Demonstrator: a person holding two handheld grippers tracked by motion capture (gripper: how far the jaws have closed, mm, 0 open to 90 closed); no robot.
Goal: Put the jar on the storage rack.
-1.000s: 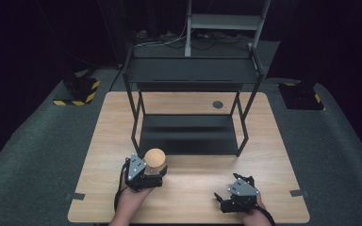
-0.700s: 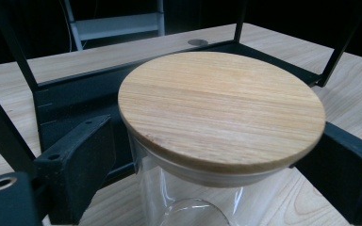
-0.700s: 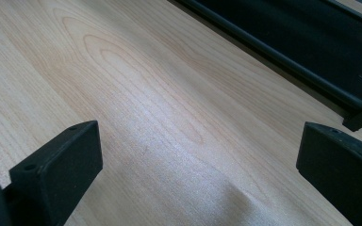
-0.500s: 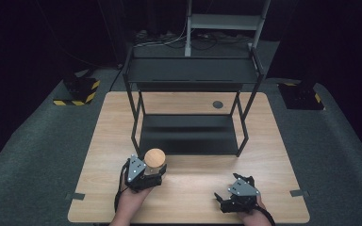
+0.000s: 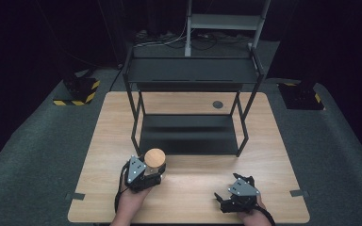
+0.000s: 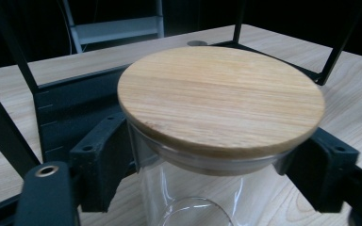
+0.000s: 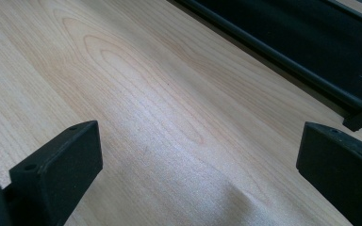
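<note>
While our left gripper (image 5: 154, 175) has just been closing its fingers (image 6: 104, 157) onto the clear glass jar with the round wooden lid (image 6: 220, 101), near-left on the bench (image 5: 273, 155), we judge it slippery and fragile; our right gripper (image 5: 224, 201) rests released.

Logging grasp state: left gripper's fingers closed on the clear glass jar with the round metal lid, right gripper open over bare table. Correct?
One thing is off: the lid is wood, not metal. The left gripper view shows the round light wooden lid with visible grain on the clear glass jar. The rest holds: the left gripper has its fingers, which have just been closing, on the jar, and the right gripper is open over the light wooden table.
</note>
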